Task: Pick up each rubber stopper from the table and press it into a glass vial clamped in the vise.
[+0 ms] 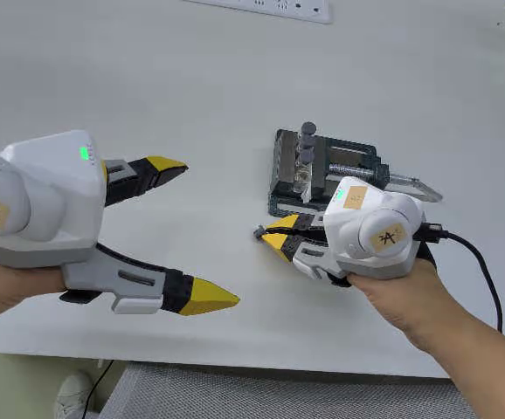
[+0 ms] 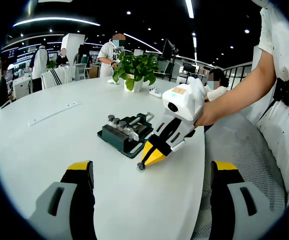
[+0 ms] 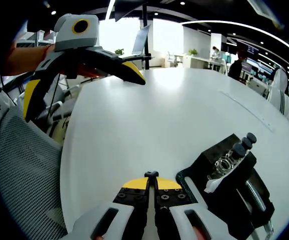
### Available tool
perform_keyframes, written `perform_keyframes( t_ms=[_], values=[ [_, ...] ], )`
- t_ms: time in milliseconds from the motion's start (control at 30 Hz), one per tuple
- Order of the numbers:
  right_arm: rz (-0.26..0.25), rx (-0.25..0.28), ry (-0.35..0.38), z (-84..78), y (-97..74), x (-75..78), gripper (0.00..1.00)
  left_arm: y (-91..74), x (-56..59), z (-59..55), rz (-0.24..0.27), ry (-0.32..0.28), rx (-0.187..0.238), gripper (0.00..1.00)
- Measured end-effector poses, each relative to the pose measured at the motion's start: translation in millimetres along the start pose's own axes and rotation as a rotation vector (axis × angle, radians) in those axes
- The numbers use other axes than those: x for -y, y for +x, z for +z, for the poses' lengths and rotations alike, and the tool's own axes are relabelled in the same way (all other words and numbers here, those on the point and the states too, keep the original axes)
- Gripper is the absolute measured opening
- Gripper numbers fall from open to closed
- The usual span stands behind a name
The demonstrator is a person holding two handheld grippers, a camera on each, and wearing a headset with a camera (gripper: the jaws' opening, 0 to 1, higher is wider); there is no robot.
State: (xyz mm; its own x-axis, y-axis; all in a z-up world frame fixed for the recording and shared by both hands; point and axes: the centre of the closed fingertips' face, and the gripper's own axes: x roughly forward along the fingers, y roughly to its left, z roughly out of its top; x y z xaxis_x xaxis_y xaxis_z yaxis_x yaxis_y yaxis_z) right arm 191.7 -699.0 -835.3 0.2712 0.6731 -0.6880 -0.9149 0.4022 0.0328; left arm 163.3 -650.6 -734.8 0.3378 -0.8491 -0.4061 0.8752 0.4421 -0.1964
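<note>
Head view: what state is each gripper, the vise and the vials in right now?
Left gripper: open wide, holding nothing.
Right gripper: shut on a rubber stopper.
Vise: closed on the vials.
Vials: upright in a row, two with dark stoppers.

Vise (image 1: 286,170) front partly hidden behind right gripper (image 1: 266,236), dark stopper (image 1: 258,232) btwn its tips, just beside vise, too small for detail
</note>
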Motion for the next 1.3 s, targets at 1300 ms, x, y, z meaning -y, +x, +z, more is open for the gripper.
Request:
perform_keyframes(
  t_ms=[1300],
  values=[
    [-0.158, 0.252, 0.082, 70.0, -112.2, 25.4, 0.00, 14.7, 3.4, 70.5, 0.059, 0.085, 0.125, 0.80]
  ],
)
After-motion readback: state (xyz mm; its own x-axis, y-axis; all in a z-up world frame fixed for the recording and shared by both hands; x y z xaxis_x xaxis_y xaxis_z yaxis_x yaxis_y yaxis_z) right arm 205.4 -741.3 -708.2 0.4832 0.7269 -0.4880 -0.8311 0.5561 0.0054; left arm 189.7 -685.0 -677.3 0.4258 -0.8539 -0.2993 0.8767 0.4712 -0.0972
